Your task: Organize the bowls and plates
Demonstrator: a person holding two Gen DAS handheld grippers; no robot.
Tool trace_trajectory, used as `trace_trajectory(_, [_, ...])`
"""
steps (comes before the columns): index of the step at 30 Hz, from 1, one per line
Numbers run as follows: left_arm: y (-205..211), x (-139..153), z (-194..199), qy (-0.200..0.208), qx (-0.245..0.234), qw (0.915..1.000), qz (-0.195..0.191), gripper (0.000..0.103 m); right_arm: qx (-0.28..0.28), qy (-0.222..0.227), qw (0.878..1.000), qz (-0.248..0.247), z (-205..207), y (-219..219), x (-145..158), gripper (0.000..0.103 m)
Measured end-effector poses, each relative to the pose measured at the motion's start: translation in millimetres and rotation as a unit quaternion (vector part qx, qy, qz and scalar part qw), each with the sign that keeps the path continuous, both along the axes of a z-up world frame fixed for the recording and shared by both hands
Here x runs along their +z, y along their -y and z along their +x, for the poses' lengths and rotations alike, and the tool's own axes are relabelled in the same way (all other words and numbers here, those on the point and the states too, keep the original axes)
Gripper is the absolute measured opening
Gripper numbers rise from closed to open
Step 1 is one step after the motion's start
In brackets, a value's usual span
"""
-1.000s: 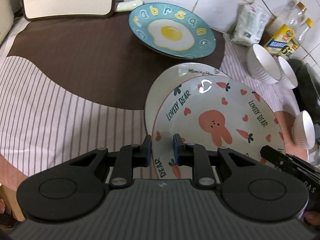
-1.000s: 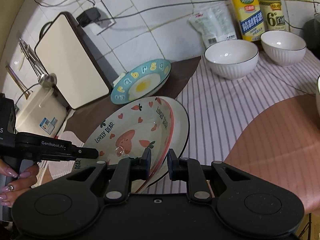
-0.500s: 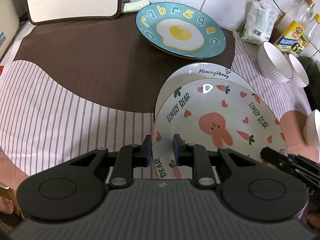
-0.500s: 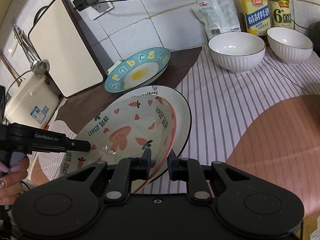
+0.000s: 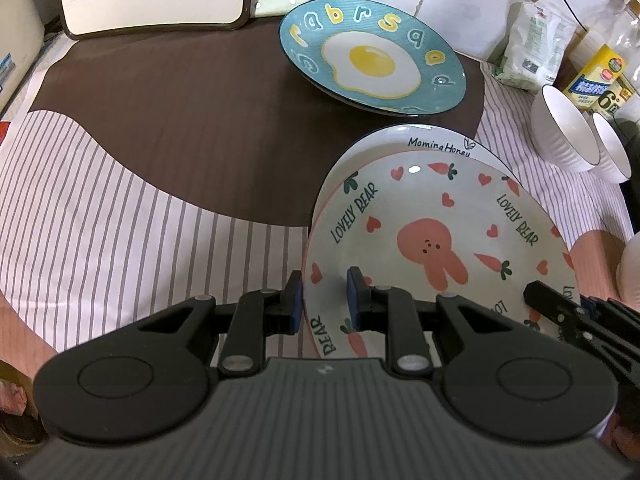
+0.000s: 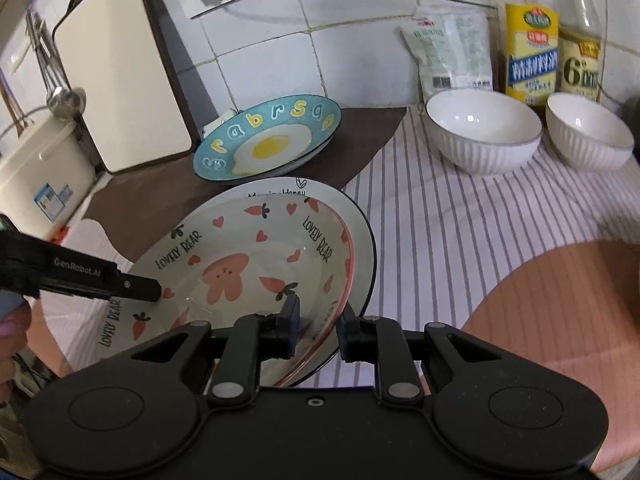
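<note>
My left gripper [image 5: 320, 296] clenched the glossy round bunny plate's [image 5: 432, 240] rim. My right gripper [image 6: 318, 322], jaws just easing apart, straddled its far rim. It sat nested in a white plate [image 6: 360, 224] on the striped cloth [image 6: 460, 240].

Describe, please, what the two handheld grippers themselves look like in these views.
Both the left gripper and the right gripper are matte black, with two linkage arms on silver pivot pins, round side discs and blue-faced pads. The left's side reads "GenRobot.AI" in white.
</note>
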State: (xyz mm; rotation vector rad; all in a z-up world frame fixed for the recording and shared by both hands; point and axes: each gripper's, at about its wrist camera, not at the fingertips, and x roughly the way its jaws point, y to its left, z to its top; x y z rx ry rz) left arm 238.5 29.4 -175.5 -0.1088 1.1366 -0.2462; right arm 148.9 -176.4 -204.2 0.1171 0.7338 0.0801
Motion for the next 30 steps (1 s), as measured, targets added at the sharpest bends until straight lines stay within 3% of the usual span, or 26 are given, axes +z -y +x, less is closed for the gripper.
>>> trace_trajectory(6, [0, -2, -2, -0.006, 0.009, 0.9999, -0.013, 0.021, 0.006, 0.016, 0.996, -0.088, -2, -17, 2, 0.032])
trace_trajectory(12, [3, -2, -4, -0.001, 0.011, 0.9999, -0.007, 0.021, 0.004, 0.019, 0.995, -0.093, -2, -15, 1, 0.033])
trace_trajectory(18, [3, -1, -4, -0.003, 0.021, 0.9997, -0.008, 0.021, 0.005, 0.036, 0.988, -0.148, -6, -27, -5, 0.038])
trace_trajectory(26, [5, -2, -3, -0.001, 0.027, 0.9996, -0.003, 0.021, 0.002, 0.053, 0.986, -0.159, -6, -29, -13, 0.038])
trace_trajectory(30, [-3, 0, 0, -0.011, 0.023, 0.9995, -0.019, 0.020, -0.002, 0.040, 0.994, -0.098, 0, -12, -1, 0.038])
